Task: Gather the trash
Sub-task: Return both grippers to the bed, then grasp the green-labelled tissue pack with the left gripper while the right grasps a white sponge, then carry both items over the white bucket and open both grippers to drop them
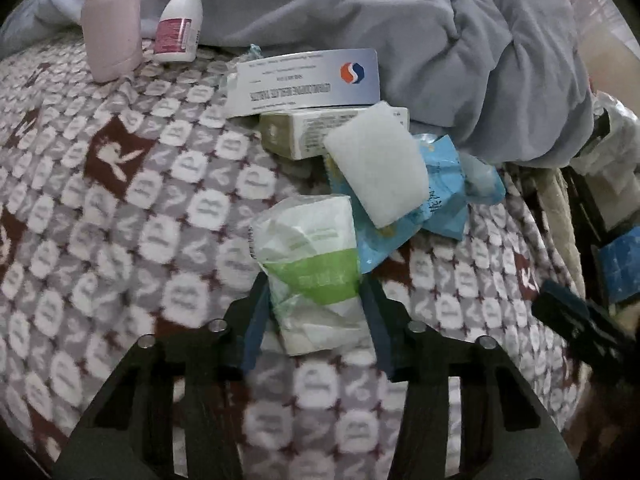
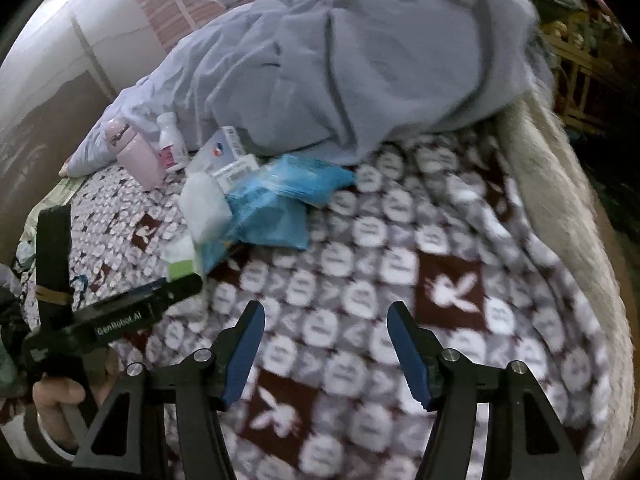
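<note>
At the bottom centre of the left wrist view, our left gripper [image 1: 316,300] had narrowed onto the green-and-white wrapper [image 1: 312,264], its pads against both sides. We judged that hold shaky: crumpled film can slip once lifted. Our right gripper [image 2: 326,344] stood wide and empty over the patterned blanket [image 2: 400,264]. Just beyond, the white pad [image 1: 376,168] leaned on the blue wrappers [image 1: 444,184], so a careless lift might drag them along. In the upper left, the pink bottle [image 1: 112,28] and pill bottle [image 1: 180,20] might be mistaken for trash.
</note>
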A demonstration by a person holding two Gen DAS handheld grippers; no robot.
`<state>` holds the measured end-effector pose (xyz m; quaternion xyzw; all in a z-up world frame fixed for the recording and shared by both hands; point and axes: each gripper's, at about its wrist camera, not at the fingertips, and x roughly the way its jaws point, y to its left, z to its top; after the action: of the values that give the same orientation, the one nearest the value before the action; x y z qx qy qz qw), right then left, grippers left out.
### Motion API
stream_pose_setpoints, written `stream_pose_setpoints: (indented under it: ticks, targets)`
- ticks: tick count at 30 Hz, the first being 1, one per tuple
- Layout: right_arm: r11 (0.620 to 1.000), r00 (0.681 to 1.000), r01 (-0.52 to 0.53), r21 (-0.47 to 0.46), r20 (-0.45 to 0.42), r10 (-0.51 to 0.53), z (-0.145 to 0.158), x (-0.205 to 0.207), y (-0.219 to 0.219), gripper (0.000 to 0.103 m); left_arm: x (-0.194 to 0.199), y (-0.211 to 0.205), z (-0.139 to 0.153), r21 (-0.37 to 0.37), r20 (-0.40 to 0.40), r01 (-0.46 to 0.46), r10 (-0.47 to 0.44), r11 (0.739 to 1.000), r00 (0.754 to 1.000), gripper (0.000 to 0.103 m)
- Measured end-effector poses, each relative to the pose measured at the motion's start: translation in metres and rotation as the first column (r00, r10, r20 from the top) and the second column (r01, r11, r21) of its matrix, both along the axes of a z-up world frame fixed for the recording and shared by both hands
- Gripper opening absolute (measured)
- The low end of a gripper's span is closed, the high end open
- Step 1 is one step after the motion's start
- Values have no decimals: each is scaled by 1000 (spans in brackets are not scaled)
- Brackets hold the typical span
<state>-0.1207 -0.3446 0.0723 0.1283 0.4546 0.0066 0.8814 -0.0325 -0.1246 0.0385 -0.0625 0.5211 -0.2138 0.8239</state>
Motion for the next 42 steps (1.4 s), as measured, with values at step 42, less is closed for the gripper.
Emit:
stream_pose_setpoints:
  ticks: [42]
  targets:
    - [992, 986, -127, -19, 107, 128, 23, -4, 32, 35, -65, -12, 51, 26, 115, 102, -104, 994, 988, 34]
